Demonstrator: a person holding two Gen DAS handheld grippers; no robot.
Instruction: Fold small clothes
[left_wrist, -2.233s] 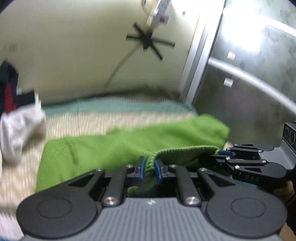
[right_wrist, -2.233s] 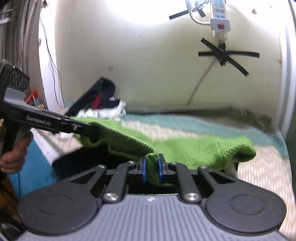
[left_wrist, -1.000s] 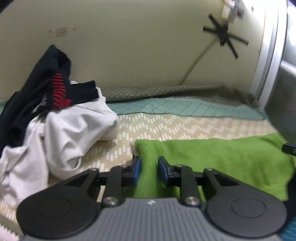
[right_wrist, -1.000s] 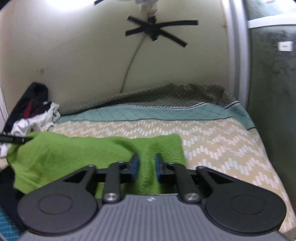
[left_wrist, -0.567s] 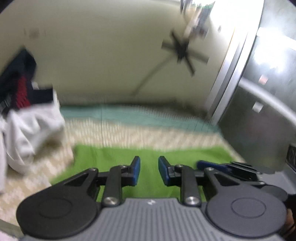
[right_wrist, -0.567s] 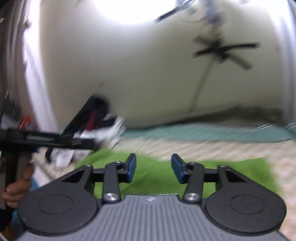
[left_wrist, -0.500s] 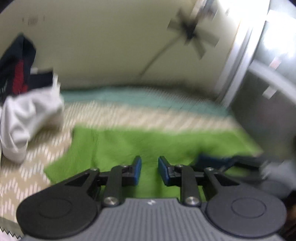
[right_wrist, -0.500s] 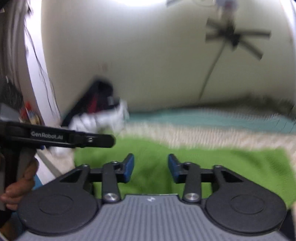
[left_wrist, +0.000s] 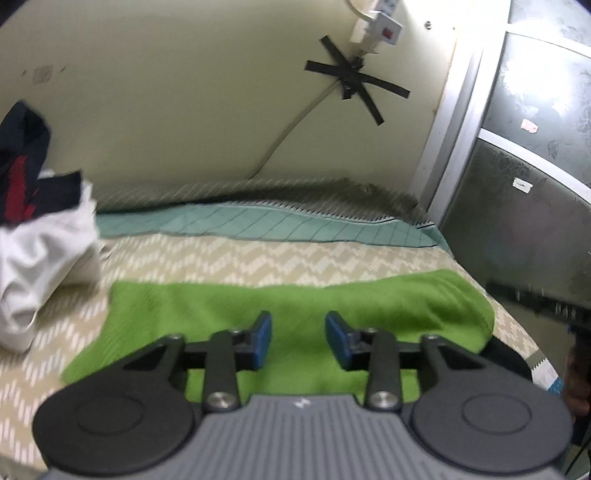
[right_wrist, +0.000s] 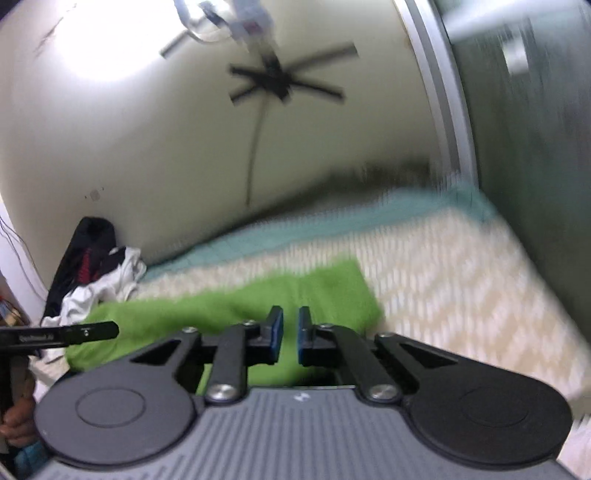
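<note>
A green knit garment (left_wrist: 295, 306) lies flat, folded into a long strip across the bed (left_wrist: 258, 258). The left hand-held gripper (left_wrist: 298, 341) is opening, empty; the right hand-held gripper (right_wrist: 289, 334) looks clenched, apparently gripping nothing. Unfolded clothes (left_wrist: 33, 236) wait at nine o'clock.

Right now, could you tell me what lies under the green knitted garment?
The green garment lies flat on a bedspread with a beige zigzag pattern and a teal band behind it. Whatever sits directly beneath the garment's middle is covered.
</note>
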